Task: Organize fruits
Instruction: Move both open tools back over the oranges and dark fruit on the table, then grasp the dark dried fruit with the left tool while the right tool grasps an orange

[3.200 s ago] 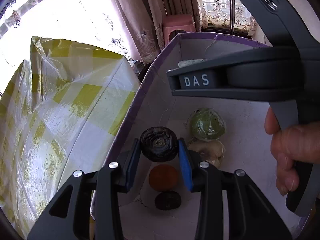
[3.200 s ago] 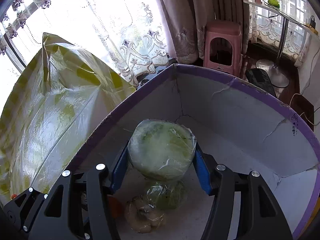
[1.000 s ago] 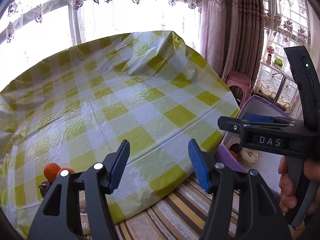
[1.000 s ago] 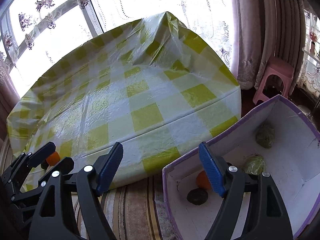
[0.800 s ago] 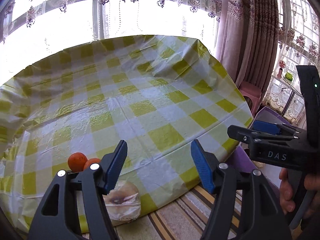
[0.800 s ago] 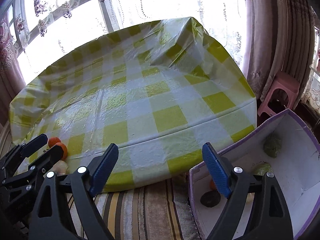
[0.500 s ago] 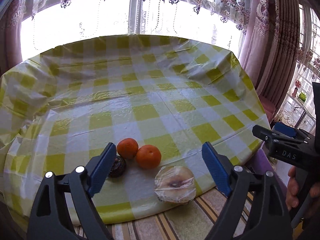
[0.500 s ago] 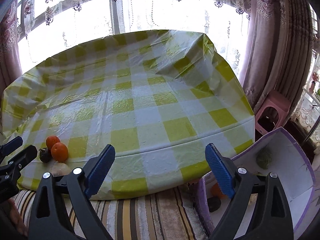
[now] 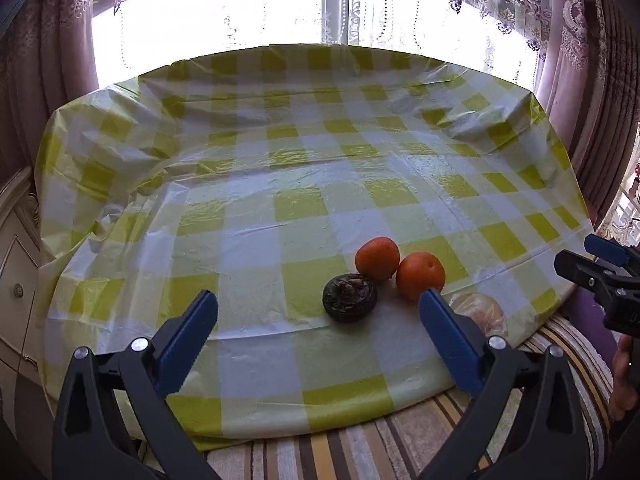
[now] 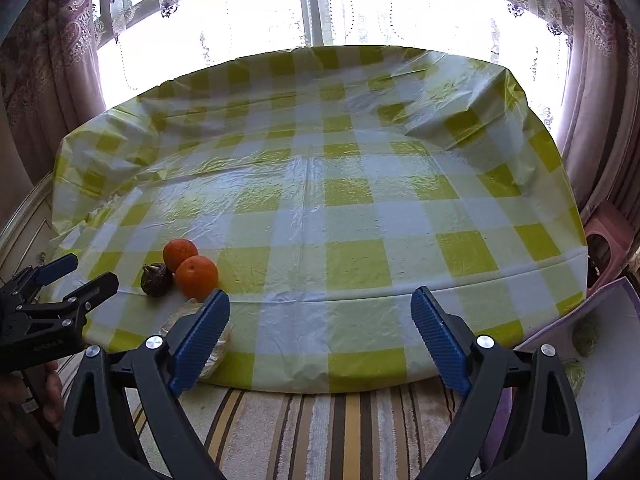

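Note:
Two oranges (image 9: 378, 258) (image 9: 421, 276), a dark round fruit (image 9: 350, 298) and a plastic-wrapped pale fruit (image 9: 482, 312) lie together near the front edge of the yellow-checked table (image 9: 304, 208). My left gripper (image 9: 318, 334) is open and empty, just short of the dark fruit. My right gripper (image 10: 320, 328) is open and empty over the table's front edge, to the right of the fruits; the oranges (image 10: 196, 276), dark fruit (image 10: 156, 279) and wrapped fruit (image 10: 214, 344) show at its left. The purple-rimmed white box (image 10: 612, 384) holds wrapped green fruits (image 10: 586, 334).
A striped rug (image 10: 320, 432) lies in front of the table. Curtains (image 9: 592, 80) and a bright window stand behind. A pink stool (image 10: 608, 248) stands right of the table. A white cabinet (image 9: 16, 280) stands at the left.
Both grippers let go of their fruits in the box, opened, and swung left to face the table. The left gripper has come closer to the fruit group.

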A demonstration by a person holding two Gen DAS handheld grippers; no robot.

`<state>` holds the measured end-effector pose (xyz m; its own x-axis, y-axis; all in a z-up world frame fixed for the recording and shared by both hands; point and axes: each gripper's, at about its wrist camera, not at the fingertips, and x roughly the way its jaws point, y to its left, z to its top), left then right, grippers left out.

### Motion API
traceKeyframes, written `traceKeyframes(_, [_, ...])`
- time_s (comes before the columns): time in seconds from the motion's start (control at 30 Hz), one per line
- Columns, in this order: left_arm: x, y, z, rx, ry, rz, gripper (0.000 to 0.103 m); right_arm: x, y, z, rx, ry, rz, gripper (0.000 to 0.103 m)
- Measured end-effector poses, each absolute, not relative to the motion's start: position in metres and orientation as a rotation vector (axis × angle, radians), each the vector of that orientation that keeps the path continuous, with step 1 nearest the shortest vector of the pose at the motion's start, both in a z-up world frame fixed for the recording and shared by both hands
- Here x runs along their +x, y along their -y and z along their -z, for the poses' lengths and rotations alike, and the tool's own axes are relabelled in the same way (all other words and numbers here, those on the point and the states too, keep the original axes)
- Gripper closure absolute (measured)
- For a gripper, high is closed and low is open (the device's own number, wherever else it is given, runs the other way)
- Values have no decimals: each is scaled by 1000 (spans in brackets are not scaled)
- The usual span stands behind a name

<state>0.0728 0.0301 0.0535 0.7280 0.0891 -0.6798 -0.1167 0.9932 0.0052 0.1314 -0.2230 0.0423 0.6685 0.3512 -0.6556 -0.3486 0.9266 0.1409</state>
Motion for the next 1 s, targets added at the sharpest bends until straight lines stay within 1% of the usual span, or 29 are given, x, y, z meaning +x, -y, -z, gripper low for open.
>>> traceKeyframes(0.13, [80,-34,-44,-43,-784,-96,2,139,213,-40,57,-776,-476,14])
traceKeyframes(0.2, [87,-32,-40,-17,-806,-93,7,142,204,-38,47,-791,-489,14])
traceKeyframes(0.27, [95,-33,-35,-16,-827,-83,16,145,195,-36,39,-799,-522,14])
traceKeyframes(0.37, [107,-34,-26,-21,-859,-59,21,148,182,-33,19,-807,-549,14])
traceKeyframes(0.5, [119,-32,-17,-14,-893,-29,23,155,169,-29,8,-827,-580,14])
traceKeyframes(0.6, [125,-34,-11,-31,-911,-12,32,160,159,-29,-1,-834,-597,14])
traceKeyframes(0.7, [127,-36,-8,-50,-916,10,35,163,145,-30,-25,-835,-623,14])
traceKeyframes(0.77, [128,-36,-7,-53,-915,23,39,165,136,-29,-46,-840,-632,14])
traceKeyframes(0.87, [127,-36,-7,-50,-909,24,51,170,121,-26,-76,-861,-643,14])
traceKeyframes(1.0, [126,-39,-8,-68,-899,35,55,178,102,-25,-120,-881,-670,14])
